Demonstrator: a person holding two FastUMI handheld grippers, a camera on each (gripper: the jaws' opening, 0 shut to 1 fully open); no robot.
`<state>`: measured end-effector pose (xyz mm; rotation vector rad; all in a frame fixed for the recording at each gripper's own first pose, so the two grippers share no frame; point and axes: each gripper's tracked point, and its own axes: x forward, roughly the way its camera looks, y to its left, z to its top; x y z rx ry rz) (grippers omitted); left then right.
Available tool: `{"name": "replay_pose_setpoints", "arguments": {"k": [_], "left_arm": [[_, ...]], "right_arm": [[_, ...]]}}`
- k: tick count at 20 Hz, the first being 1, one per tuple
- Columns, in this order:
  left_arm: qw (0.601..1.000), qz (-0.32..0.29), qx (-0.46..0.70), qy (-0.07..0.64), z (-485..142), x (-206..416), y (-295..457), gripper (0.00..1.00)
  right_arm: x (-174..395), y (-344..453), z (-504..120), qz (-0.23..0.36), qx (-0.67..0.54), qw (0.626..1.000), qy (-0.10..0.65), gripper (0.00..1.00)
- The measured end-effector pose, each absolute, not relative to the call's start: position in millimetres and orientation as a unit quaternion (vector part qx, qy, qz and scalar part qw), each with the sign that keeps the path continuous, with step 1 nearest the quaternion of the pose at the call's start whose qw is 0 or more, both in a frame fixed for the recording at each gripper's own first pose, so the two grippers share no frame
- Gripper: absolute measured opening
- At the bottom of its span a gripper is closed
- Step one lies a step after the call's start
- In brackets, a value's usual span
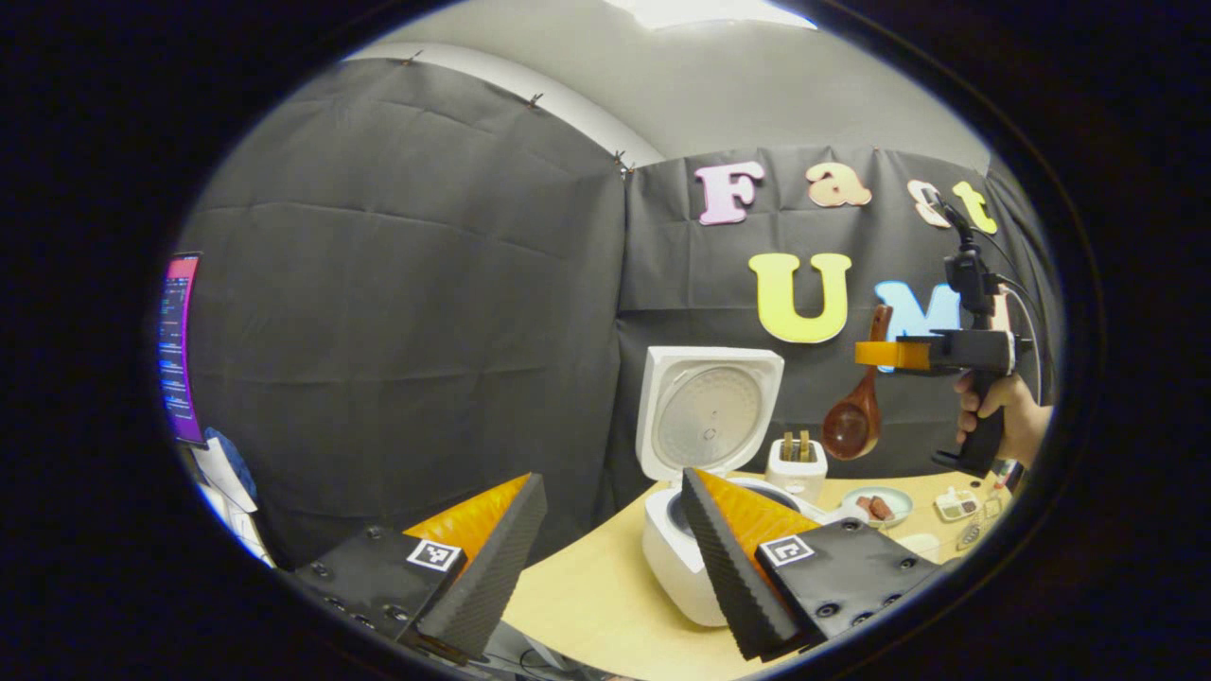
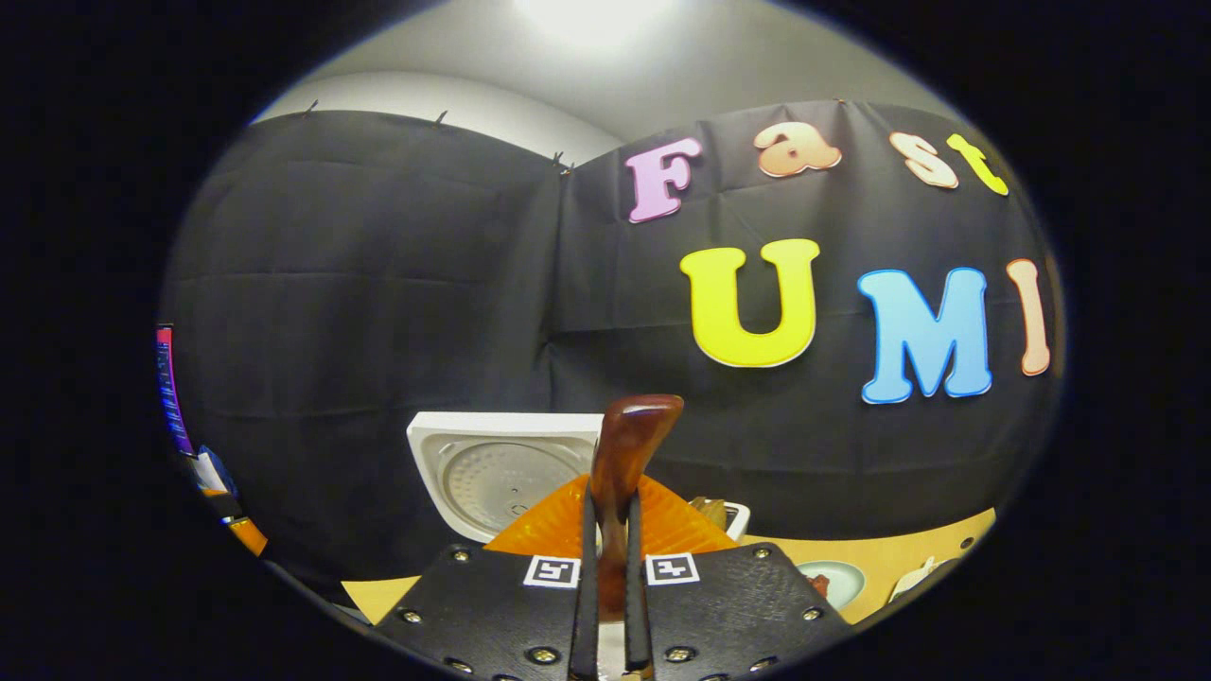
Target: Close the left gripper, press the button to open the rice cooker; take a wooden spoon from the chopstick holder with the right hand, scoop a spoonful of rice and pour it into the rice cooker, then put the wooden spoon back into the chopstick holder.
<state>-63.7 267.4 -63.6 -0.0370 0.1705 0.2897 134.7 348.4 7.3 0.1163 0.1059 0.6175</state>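
Spoon lifted above the table, rice cooker open

The right gripper [image 2: 610, 605] grips the wooden spoon [image 1: 854, 416] by its handle; the left gripper [image 1: 605, 558] has its jaws apart near the rice cooker [image 1: 676, 558], whose lid [image 1: 708, 411] stands up.

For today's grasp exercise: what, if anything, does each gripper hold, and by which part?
The right gripper holds the wooden spoon by its handle, bowl hanging down above the chopstick holder. The left gripper is open and holds nothing.
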Motion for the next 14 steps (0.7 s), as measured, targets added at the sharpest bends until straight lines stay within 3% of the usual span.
{"name": "replay_pose_setpoints", "arguments": {"k": [5, 6, 7, 14], "left_arm": [[0.99, 0.119, -0.013, 0.076, -50.0, -48.3, 229.1, 0.99], [0.991, 0.113, -0.011, 0.074, -48.2, -43.6, 220.5, 0.95], [0.992, 0.107, -0.011, 0.073, -45.7, -39.3, 211.4, 1.0], [0.995, 0.069, -0.014, 0.067, -36.5, -14.7, 151.5, 1.0]], "right_arm": [[137.3, 261.1, 7.5, 0.249, 0.065, 0.965, 0.058, 0.11], [138.9, 244.0, 5.7, 0.235, 0.07, 0.967, 0.061, 0.16], [138.7, 226.1, 3.1, 0.222, 0.072, 0.97, 0.064, 0.11], [140.9, 108.3, -19.8, 0.136, 0.081, 0.984, 0.084, 0.11]]}}
